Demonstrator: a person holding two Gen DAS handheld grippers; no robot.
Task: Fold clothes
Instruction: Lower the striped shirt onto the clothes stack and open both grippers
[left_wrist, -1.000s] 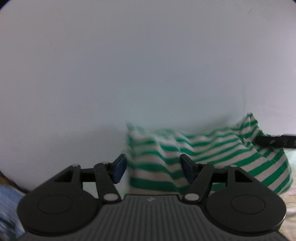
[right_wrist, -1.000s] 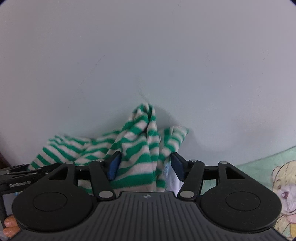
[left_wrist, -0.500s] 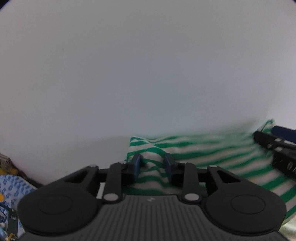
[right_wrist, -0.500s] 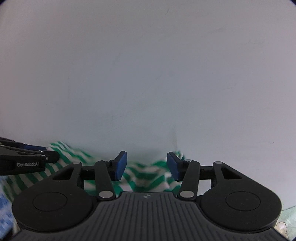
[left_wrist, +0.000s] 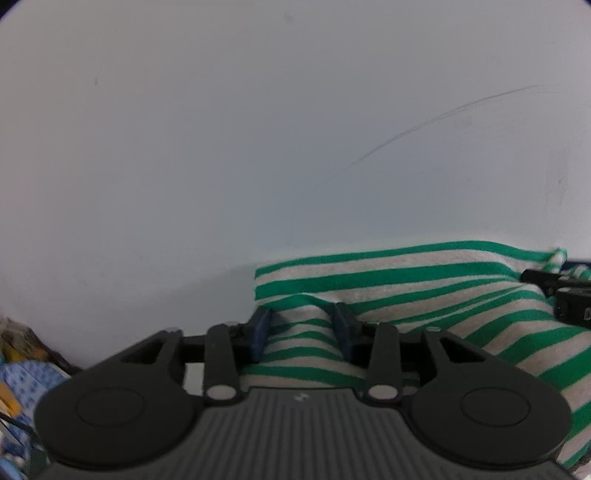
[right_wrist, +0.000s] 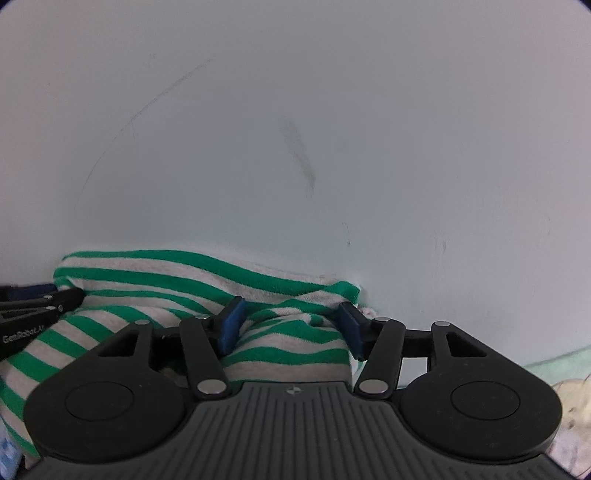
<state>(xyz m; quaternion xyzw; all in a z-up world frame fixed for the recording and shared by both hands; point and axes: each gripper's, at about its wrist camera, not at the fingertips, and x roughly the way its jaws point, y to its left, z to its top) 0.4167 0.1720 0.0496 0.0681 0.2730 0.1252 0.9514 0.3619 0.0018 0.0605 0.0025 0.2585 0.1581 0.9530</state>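
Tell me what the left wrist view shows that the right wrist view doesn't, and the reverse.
Left wrist only: blue patterned fabric at the lower left edge. Right wrist only: pale green printed cloth at the lower right. Both: the green-striped garment on the white table, each gripper's pads straddling a bunched fold, left gripper, right gripper.

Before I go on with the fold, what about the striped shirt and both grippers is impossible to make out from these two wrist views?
- Striped shirt: its near part sits behind each gripper body, so its overall shape is hidden in both views.
- Left gripper: cloth bunches between the fingers; whether they pinch it is unclear.
- Right gripper: jaws stand apart over the cloth; contact underneath is hidden.
- Printed cloth: cut off by the right wrist view's edge.
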